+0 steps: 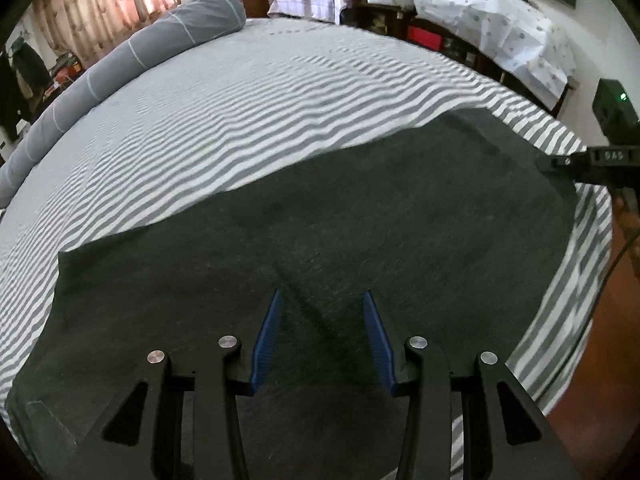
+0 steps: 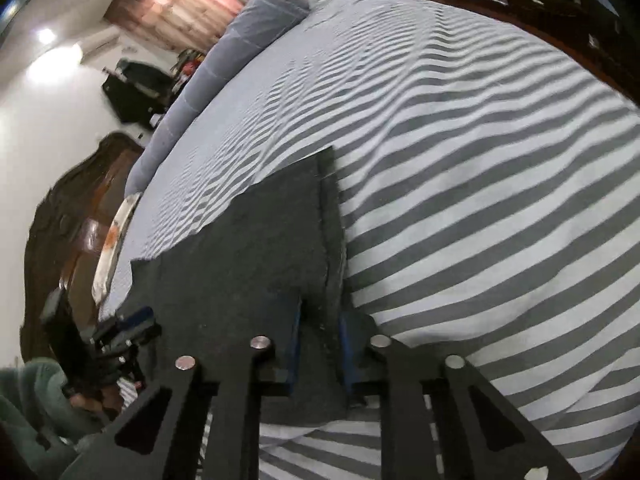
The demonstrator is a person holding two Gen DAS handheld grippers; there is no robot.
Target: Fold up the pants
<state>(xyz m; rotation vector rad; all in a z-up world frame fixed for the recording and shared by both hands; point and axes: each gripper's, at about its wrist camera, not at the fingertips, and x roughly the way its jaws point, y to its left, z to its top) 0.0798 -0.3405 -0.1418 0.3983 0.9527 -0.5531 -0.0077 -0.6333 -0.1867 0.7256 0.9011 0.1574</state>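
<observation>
Dark grey pants (image 1: 360,220) lie flat on the striped bed sheet (image 1: 240,100), near its front edge. My left gripper (image 1: 322,294) hovers just over the cloth, its blue pads (image 1: 268,336) apart and nothing between them. In the right wrist view the pants (image 2: 260,240) end in a hemmed edge, and my right gripper (image 2: 320,320) is shut on that edge with fabric pinched between its blue pads (image 2: 346,344). The right gripper (image 1: 580,164) also shows at the pants' right end in the left wrist view. The left gripper (image 2: 132,324) appears at the far left.
A long grey bolster (image 1: 160,40) lies along the far side of the bed. A shelf under a white patterned cloth (image 1: 500,20) stands beyond the bed on the right. A dark wooden bed frame (image 2: 60,208) and a person's green sleeve (image 2: 28,400) are at the left.
</observation>
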